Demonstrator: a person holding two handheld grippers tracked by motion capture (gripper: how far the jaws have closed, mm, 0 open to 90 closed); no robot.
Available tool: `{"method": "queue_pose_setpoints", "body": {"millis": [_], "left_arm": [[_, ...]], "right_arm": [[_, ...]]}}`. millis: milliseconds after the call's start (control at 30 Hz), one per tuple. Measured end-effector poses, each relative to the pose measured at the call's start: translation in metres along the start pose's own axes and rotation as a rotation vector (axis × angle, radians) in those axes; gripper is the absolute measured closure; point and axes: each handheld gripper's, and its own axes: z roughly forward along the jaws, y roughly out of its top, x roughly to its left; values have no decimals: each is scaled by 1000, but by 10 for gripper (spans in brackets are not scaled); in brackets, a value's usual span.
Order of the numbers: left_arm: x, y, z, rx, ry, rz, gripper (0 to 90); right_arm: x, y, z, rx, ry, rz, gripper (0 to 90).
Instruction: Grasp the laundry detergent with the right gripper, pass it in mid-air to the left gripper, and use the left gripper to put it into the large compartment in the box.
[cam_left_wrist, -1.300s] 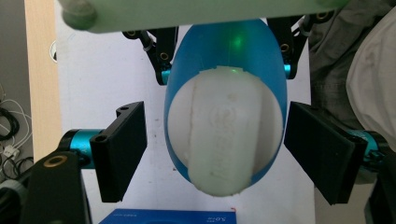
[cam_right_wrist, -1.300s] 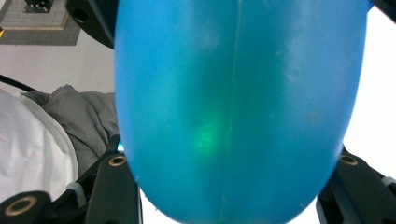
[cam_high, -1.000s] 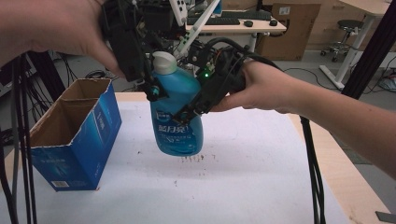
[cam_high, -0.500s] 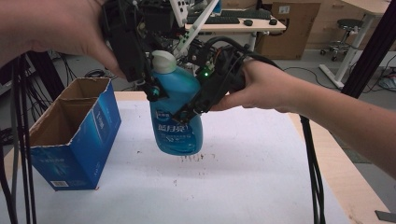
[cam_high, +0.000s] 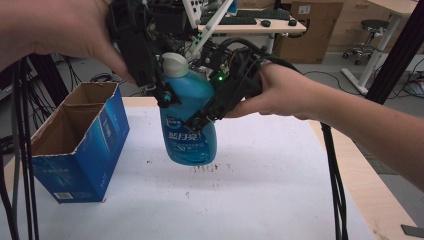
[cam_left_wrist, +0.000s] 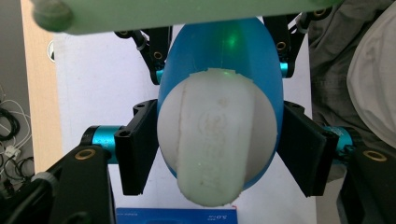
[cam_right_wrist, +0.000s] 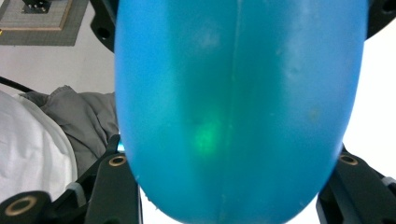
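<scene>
Bottle of blue detergent hung above the desk, just right of the open blue carton, clear of the surface. Left gripper jaws clamped its shoulder below the white cap; right gripper jaws gripped its body. Judged step: 2-handed carry. Next move likely calls for lowering it upright, then releasing.

A translucent blue bottle has a white cap and white label lettering. Left of the bottle stands a blue box with a brown cardboard interior.
</scene>
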Motion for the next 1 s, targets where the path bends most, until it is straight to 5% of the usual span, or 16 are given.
{"method": "queue_pose_setpoints", "body": {"millis": [1000], "left_arm": [[-1,1,4,11,-3,-7,369]], "right_arm": [[1,3,2,14,-4,-12,457]]}}
